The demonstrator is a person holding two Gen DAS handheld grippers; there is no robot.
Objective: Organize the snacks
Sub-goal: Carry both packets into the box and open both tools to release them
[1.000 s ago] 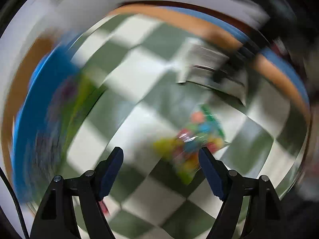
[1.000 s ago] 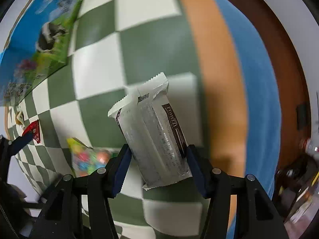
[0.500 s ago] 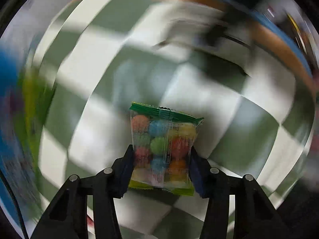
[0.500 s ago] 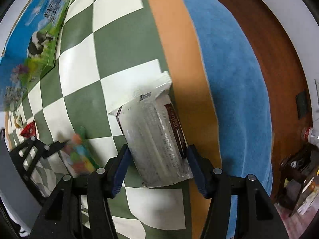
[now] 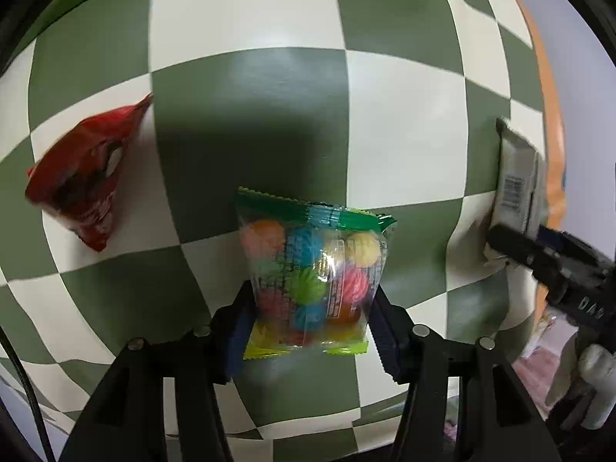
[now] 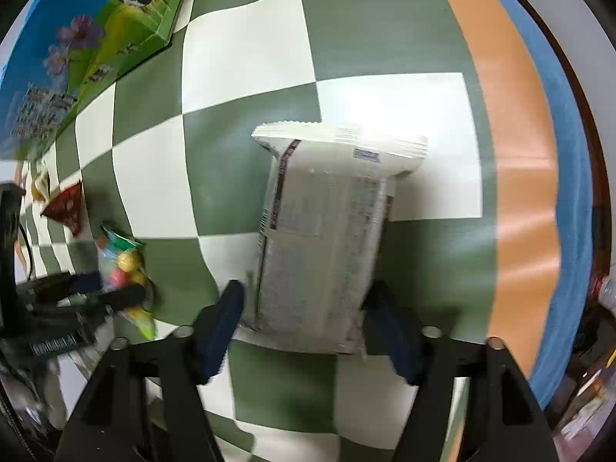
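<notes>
A clear bag of coloured candy balls (image 5: pixel 312 269) with a green top seam lies on the green-and-white checked cloth (image 5: pixel 250 123). My left gripper (image 5: pixel 311 300) points down over it, jaws opening, pads still against the bag's sides. A white snack packet (image 6: pixel 323 238) lies flat between the fingers of my right gripper (image 6: pixel 306 296). Its jaws are opening too, and a gap shows at the left finger. The right wrist view also shows the candy bag (image 6: pixel 119 265) and the left gripper (image 6: pixel 96 292) at far left.
A red snack packet (image 5: pixel 81 184) lies left of the candy bag. A blue-and-green milk carton box (image 6: pixel 77 46) stands at the far left corner. The cloth ends at an orange table edge (image 6: pixel 512 154) on the right, with blue floor beyond.
My left gripper swung over the candy bag, shut on it and rolled, so the red packet came into view. My right gripper widened off the white packet.
</notes>
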